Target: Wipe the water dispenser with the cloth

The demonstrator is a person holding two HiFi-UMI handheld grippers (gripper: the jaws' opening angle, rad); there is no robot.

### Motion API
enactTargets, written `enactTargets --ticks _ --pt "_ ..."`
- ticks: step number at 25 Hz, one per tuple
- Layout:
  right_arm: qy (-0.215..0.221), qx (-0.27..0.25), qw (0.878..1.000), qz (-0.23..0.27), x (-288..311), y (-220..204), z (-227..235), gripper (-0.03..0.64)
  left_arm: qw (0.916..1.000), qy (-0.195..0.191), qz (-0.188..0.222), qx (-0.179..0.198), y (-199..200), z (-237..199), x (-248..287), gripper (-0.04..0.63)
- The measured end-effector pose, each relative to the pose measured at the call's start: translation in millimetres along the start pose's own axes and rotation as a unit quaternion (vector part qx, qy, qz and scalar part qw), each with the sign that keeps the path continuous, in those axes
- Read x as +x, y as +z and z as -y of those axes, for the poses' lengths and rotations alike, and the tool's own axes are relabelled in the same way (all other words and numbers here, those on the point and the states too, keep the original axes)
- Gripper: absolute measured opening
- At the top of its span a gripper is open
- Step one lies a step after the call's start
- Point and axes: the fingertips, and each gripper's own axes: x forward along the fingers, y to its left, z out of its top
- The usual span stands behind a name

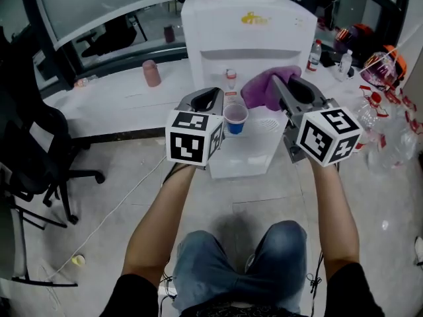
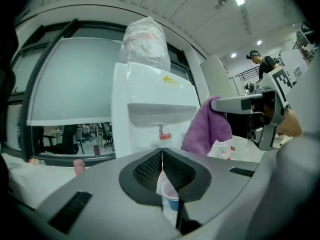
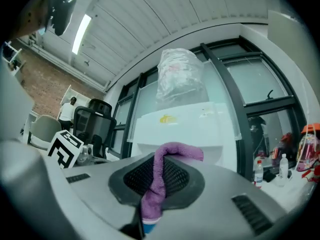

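Cloth (image 1: 268,88): clamped in my right fingers (image 3: 134,178), its loose end hanging just before the dispenser (image 1: 248,38) front. Dispenser lies straight ahead, nearest my right hand. Left fingers (image 2: 147,171): together, seemingly empty, near the cup (image 1: 234,119).

No legible text, yellow logo (image 1: 255,20) on water dispenser (image 1: 246,45) too blurred to read

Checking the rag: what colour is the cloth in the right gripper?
Purple cloth, clearest in head view.

The water dispenser (image 1: 244,41) stands on the floor (image 1: 119,183).
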Motion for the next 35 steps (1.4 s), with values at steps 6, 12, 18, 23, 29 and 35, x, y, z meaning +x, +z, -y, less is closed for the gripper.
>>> enactTargets --ticks 6,12,18,23,29,35 --pt "0.041 0.007 0.999 0.031 27.2 35.2 -36.5 0.032 0.9998 0.018 0.007 0.001 6.1 -17.2 -16.7 0.026" --pt "0.079 0.016 0.996 0.042 63.7 55.6 -71.4 0.032 0.9992 0.036 0.012 -0.012 10.7 -36.0 -30.5 0.026" --pt "0.093 0.024 0.994 0.046 107.6 71.2 -100.1 0.032 0.9977 0.062 0.014 -0.022 10.9 -55.9 -52.2 0.026" --pt "0.097 0.024 0.994 0.041 127.3 64.4 -111.6 0.032 0.9955 0.09 0.02 -0.021 12.4 -72.9 -72.1 0.026" --pt "0.093 0.032 0.995 0.034 136.8 47.8 -116.0 0.032 0.9943 0.104 0.01 -0.022 -0.7 -85.4 -80.5 0.026" --pt "0.096 0.038 0.995 0.019 136.0 27.9 -119.6 0.032 0.995 0.098 0.008 -0.02 -7.6 -77.8 -76.9 0.026"
